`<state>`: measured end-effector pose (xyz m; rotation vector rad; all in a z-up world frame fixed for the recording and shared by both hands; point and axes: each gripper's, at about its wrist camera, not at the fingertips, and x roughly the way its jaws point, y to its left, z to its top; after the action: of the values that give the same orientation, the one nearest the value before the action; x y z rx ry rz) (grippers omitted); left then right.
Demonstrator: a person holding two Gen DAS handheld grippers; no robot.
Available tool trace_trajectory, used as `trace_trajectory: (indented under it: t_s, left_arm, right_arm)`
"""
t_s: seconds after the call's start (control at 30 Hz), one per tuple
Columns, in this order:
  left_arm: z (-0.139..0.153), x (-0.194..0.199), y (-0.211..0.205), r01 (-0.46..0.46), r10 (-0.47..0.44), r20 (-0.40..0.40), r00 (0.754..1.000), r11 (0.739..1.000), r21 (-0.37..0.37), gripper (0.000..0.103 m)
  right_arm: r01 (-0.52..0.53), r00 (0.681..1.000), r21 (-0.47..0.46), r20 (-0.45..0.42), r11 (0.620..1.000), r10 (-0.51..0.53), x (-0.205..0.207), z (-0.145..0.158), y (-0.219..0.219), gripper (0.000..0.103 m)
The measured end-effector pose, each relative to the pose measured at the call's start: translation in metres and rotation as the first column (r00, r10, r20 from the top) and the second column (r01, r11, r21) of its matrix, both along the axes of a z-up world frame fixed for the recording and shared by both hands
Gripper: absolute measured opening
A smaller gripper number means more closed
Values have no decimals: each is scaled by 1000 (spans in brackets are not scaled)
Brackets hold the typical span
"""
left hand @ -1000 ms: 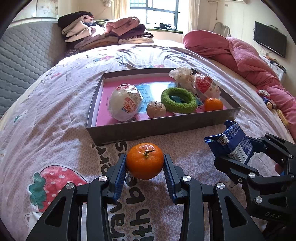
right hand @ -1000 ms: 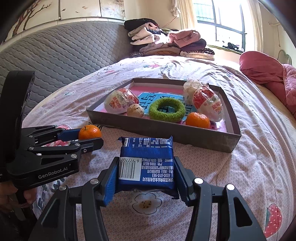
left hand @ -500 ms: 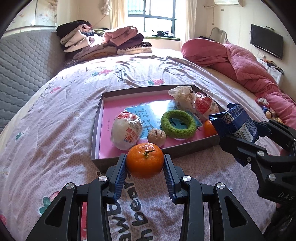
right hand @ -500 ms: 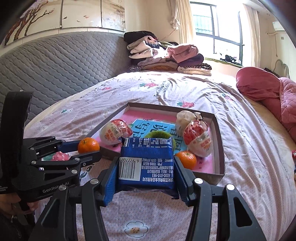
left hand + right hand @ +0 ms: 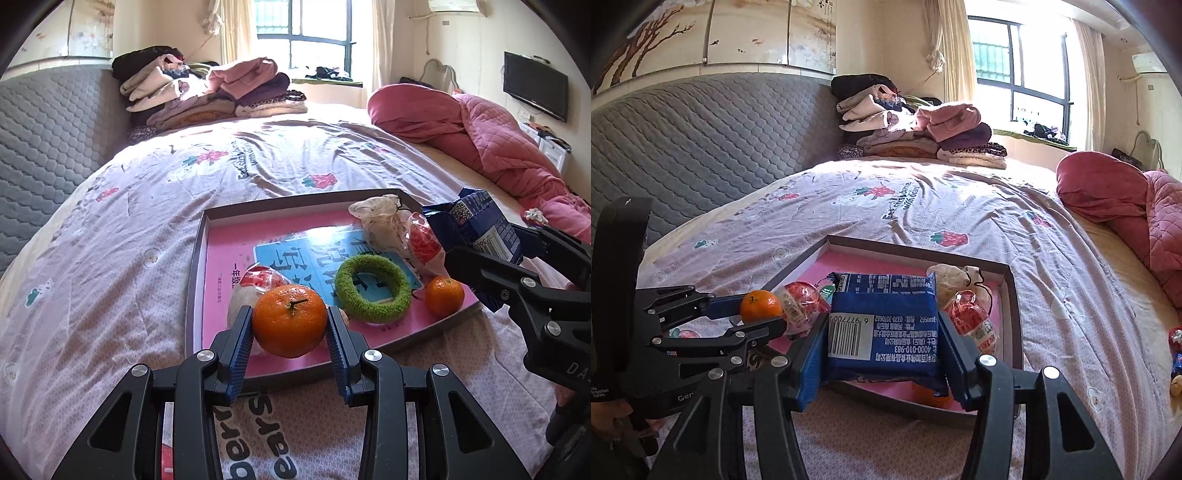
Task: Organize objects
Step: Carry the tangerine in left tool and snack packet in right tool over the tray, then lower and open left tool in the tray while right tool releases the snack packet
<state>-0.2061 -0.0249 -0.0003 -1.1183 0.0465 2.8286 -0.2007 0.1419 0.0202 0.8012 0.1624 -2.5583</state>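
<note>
My left gripper (image 5: 290, 332) is shut on an orange mandarin (image 5: 290, 320) and holds it above the near edge of the grey tray with a pink floor (image 5: 221, 243). My right gripper (image 5: 882, 350) is shut on a blue snack packet (image 5: 882, 328), raised over the tray's near right side (image 5: 1014, 314); the packet also shows in the left wrist view (image 5: 476, 225). In the tray lie a green ring (image 5: 373, 288), a second mandarin (image 5: 444, 295), two red-and-white wrapped buns (image 5: 424, 240) (image 5: 255, 284) and a clear bag (image 5: 380, 218).
The tray rests on a bed with a pink strawberry-print sheet (image 5: 110, 266). A pile of folded clothes (image 5: 207, 88) lies at the far end. A red quilt (image 5: 480, 133) is bunched at the right. A grey padded headboard (image 5: 701, 140) runs along the left.
Both grippers have risen and moved forward with their loads, from low in front of the tray to above its near edge.
</note>
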Motion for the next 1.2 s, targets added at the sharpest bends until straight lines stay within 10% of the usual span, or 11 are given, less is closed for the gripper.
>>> trace_trajectory:
  t_s: [1.2]
  left_arm:
    - [-31, -27, 0, 11, -11, 50, 999, 1000, 9, 40]
  right_arm:
    - [-28, 993, 83, 115, 996, 18, -44, -57, -19, 55]
